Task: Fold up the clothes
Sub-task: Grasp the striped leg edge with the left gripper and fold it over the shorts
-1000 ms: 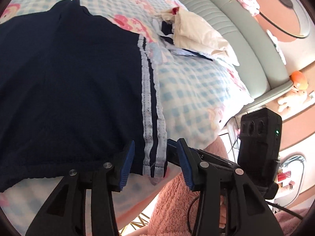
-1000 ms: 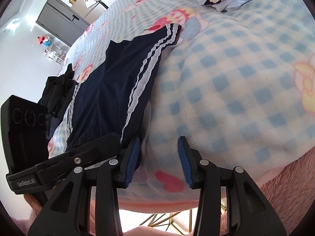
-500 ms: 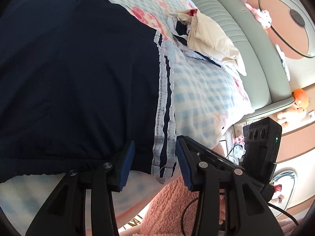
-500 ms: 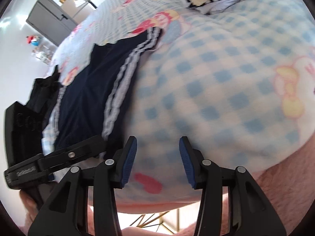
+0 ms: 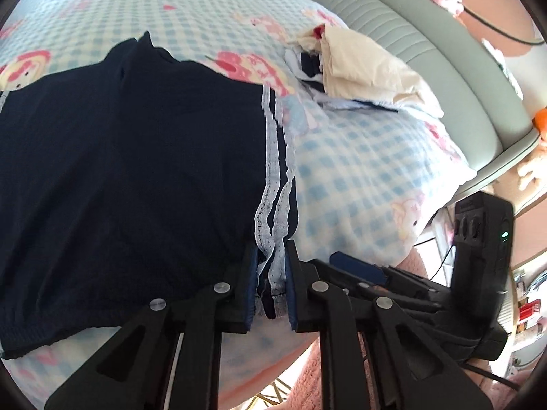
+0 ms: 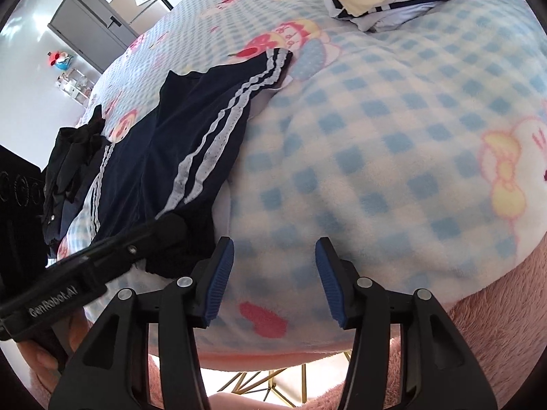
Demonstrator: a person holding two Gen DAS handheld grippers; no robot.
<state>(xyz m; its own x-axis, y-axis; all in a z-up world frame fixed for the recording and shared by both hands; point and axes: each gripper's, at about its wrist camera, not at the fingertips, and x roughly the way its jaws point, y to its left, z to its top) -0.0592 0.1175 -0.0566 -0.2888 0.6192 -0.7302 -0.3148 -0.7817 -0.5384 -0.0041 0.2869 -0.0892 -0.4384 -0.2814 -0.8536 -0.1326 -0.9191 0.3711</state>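
Observation:
Navy shorts [image 5: 130,171] with white side stripes lie spread on the checked blanket [image 5: 359,177]. My left gripper [image 5: 271,283] is shut on the shorts' near striped corner at the waistband edge. The shorts also show in the right wrist view [image 6: 191,143], with the left gripper [image 6: 160,232] clamped on their near corner. My right gripper [image 6: 273,276] is open and empty, just right of the shorts, over bare blanket [image 6: 393,157].
A pile of cream and navy-white clothes [image 5: 359,65] lies further up the bed near the grey headboard [image 5: 427,34]. Dark clothes [image 6: 71,157] lie heaped at the shorts' far left. A grey cabinet [image 6: 89,30] stands beyond the bed. Pink fleece [image 6: 495,348] hangs at the near edge.
My left gripper has closed on the striped corner of the shorts, where it stood open around it before. My right gripper has stayed open and close beside it.

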